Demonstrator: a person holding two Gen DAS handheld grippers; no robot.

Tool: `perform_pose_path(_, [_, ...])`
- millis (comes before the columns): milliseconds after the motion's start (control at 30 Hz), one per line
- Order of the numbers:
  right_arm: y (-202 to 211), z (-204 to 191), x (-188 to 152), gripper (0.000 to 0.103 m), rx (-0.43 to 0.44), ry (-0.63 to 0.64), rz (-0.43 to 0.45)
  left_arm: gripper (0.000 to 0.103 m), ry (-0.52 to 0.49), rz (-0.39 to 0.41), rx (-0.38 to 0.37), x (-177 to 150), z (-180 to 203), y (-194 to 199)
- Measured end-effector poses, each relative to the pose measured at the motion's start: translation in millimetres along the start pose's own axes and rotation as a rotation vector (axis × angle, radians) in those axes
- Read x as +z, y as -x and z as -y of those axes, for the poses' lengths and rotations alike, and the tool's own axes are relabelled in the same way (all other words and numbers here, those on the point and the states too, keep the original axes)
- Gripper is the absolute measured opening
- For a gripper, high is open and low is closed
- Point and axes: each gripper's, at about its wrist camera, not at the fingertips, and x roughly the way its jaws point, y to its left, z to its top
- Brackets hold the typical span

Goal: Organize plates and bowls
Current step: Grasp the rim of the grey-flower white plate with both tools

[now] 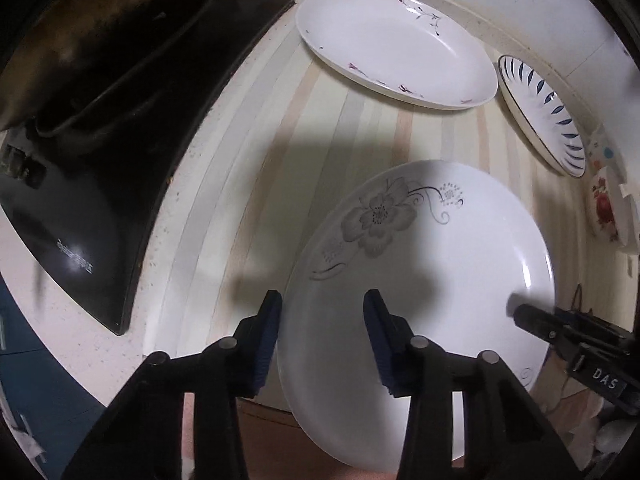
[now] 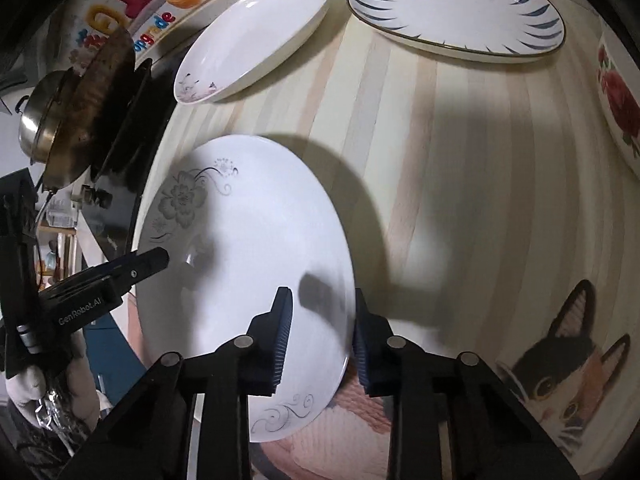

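Plates: three (image 1: 420, 280) (image 1: 396, 48) (image 1: 540, 116); bowl: one (image 1: 608, 208).

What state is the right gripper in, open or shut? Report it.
Open. The right gripper straddles the rim of the flower plate, with a clear gap showing between its jaws and the rim.

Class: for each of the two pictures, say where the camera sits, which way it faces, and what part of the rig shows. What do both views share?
Left wrist: on the left claw, facing forward and down over the grey-flower plate's left rim; its own fingers and the right claw show.
Right wrist: on the right claw, astride that plate's right rim; the left claw shows.
Shared: this plate, the oval plate, the blue-leaf plate, the striped counter.
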Motion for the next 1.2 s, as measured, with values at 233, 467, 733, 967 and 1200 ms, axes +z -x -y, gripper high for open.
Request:
perform_pose_path(233, [26.8, 15.4, -15.0, 0.03, -0.002, -0.017, -0.009, 0.039, -0.045, 0.003, 0.0, -18.3, 28.9, 19.5])
perform_pose_path(467, [75.9, 53.9, -38.9, 0.03, -0.02, -0.051, 0.026, 0.039, -0.117, 0.013, -0.053, -32.3, 81.1, 41.2])
perform_pose_path(733, [115.4, 105.6, -70.0, 0.03, -0.054, -0.143, 0.055, 0.039, -0.201, -0.006, -0.1, -24.5, 129.4, 33.5])
perform_pose_path(967, [117.6, 141.1, -86.5, 0.03, -0.081, -0.214, 0.056, 0.039, -0.264, -0.037, -0.098, -27.5, 160.8, 14.3])
perform_pose_path(1200, [114.7, 151.8, -88.8, 0.03, -0.075, -0.251, 0.055, 0.039, -0.285, -0.044, -0.074, -25.0, 161.8, 9.8])
